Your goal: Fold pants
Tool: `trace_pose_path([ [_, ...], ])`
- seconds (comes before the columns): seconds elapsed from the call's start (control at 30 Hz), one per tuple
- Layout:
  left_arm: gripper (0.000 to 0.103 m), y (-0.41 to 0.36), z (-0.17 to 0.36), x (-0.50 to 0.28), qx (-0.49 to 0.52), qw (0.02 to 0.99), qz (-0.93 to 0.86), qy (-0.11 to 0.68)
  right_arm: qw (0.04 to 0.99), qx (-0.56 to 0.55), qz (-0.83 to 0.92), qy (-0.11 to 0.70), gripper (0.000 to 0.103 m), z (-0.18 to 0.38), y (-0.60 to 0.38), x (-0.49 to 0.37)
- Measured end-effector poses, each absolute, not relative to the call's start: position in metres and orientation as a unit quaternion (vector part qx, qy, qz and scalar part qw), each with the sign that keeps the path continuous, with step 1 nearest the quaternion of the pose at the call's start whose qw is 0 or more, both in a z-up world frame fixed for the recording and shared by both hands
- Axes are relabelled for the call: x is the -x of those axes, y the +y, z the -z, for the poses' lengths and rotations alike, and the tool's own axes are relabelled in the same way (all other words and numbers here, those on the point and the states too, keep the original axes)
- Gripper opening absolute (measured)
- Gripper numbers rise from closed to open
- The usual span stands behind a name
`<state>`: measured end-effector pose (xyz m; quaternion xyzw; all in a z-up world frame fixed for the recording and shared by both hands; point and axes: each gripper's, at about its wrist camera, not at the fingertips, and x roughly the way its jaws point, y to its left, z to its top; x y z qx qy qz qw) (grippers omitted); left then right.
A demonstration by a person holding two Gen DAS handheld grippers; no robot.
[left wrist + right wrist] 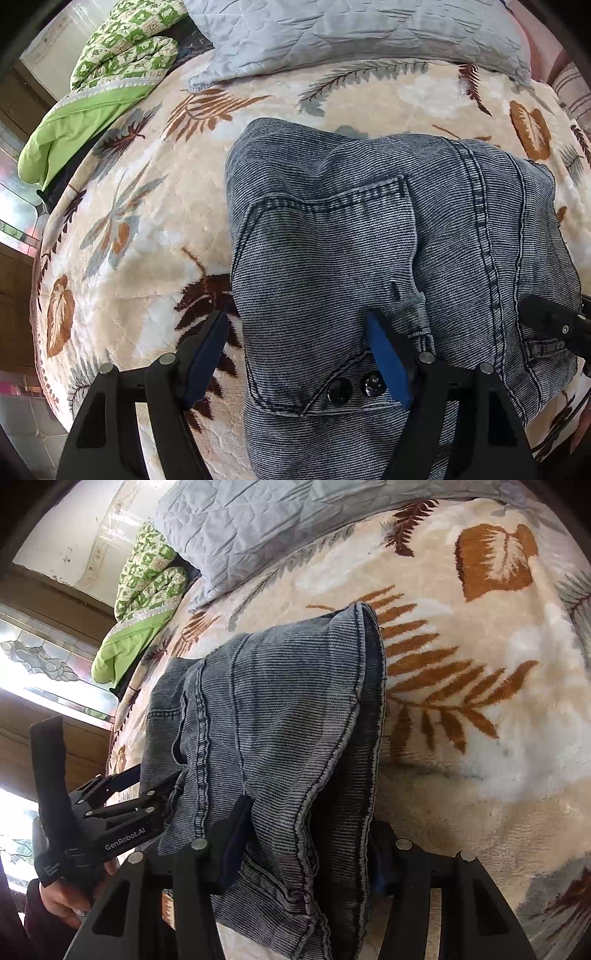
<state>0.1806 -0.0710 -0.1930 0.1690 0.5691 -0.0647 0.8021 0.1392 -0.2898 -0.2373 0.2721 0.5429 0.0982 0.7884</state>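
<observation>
Ribbed grey denim pants lie bunched on a plush leaf-patterned blanket. Left gripper gapes wide over the waistband; right gripper seemingly pinches folded hem.

A bedroom in a home is shown: a bed is covered by a plush cream blanket printed with brown and grey leaves. Toward its far edge a grey quilted pillow is laid, and a folded green patterned quilt is set at the far left corner. Beyond the bed's left edge, a leaded-glass window in a wooden frame and a white wall are seen.
</observation>
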Motion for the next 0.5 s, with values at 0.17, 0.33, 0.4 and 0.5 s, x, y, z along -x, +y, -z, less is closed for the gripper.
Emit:
trace_pose_path([
  [0.17, 0.082, -0.063, 0.198, -0.189, -0.153, 0.800, 0.074, 0.576, 0.787, -0.271, -0.094, 0.545, 0.058, 0.239, -0.288, -0.140],
  [0.33, 0.087, -0.055, 0.200, -0.190, -0.136, 0.806, 0.077, 0.571, 0.797, -0.260, -0.089, 0.538, 0.058, 0.238, -0.283, -0.138],
  [0.4, 0.087, -0.054, 0.198, -0.189, -0.133, 0.808, 0.077, 0.569, 0.796, -0.270, -0.089, 0.534, 0.058, 0.239, -0.286, -0.135],
  [0.5, 0.087, -0.056, 0.193, -0.184, -0.145, 0.816, 0.072, 0.554, 0.803, -0.270, -0.081, 0.524, 0.058, 0.234, -0.286, -0.129],
])
